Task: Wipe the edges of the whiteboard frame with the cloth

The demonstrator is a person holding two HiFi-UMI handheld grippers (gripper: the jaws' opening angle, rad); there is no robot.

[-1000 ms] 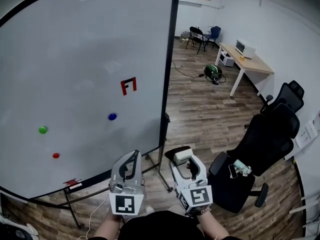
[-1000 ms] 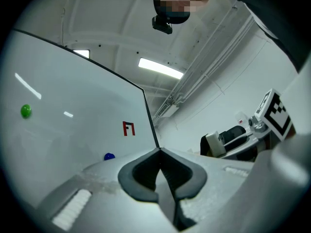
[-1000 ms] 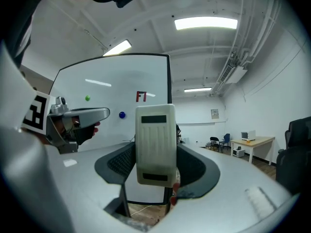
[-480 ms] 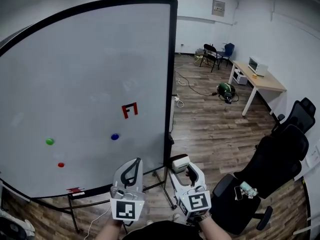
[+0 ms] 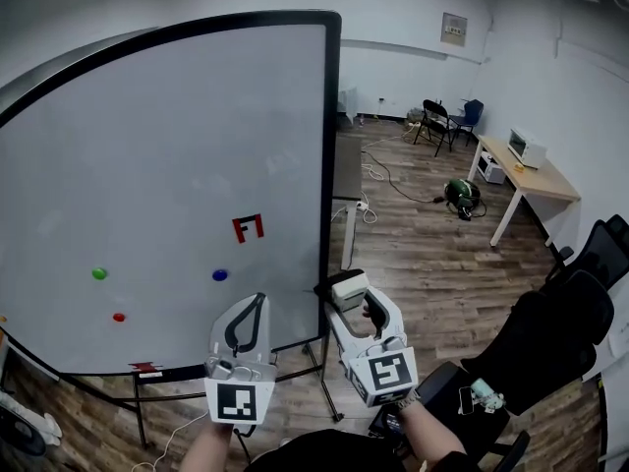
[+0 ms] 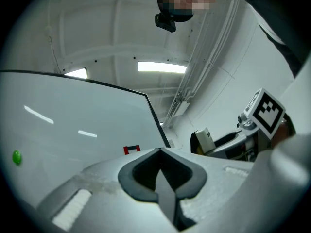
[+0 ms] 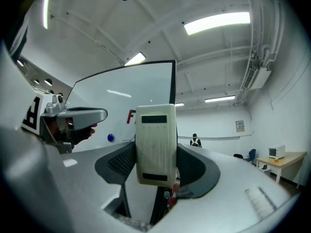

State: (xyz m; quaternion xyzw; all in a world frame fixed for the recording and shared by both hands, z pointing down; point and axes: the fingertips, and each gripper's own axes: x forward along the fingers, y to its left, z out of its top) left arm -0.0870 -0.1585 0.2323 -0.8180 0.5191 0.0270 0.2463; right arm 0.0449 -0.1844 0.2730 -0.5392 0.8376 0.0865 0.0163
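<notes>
Holding left claw (image 5: pixel 254 306) shut and empty, right claw (image 5: pixel 352 301) clamped on a pale block (image 5: pixel 347 285), both side by side, pointing forward

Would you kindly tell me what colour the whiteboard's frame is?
The whiteboard frame is black, clearest in the head view.

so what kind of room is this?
Most likely an office or lab workroom. There's a large freestanding whiteboard, a wooden desk against the wall with a microwave-like box on it, and a black office chair on wood-look flooring.
</notes>
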